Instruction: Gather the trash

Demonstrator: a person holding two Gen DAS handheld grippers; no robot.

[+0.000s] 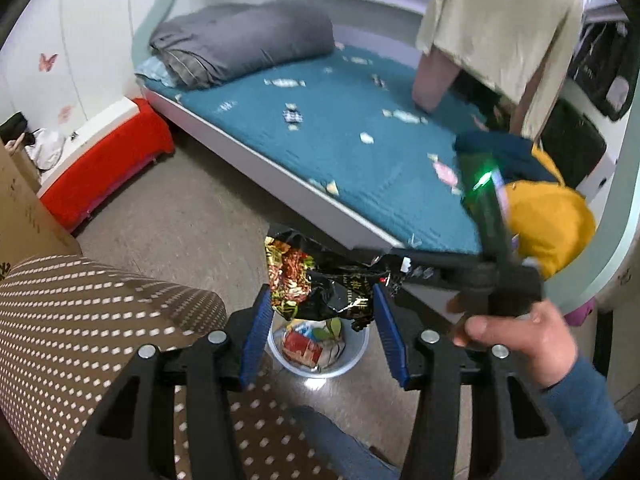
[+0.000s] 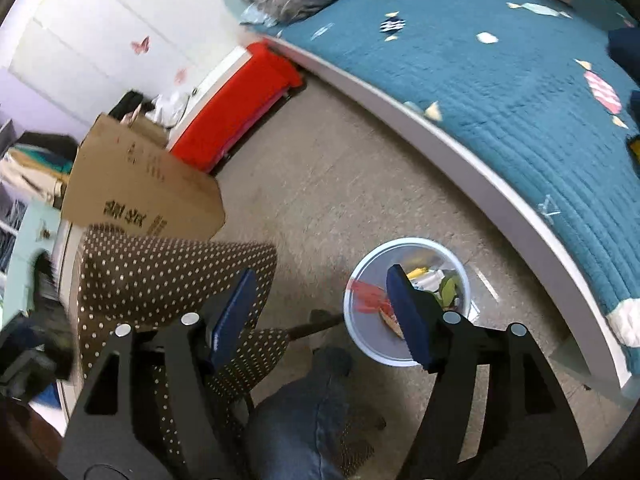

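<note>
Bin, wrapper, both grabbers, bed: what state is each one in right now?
Bin: upright on the floor, partly filled with trash.
Wrapper: crumpled, held between the left gripper's pads, above the bin.
Left gripper: shut on the wrapper.
Right gripper: open, nothing between its pads.
Bed: cover spread flat, grey quilt folded at its head.

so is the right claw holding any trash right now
No, the right claw stands open with nothing between its blue pads, only the floor and the trash bin beyond it.
</note>
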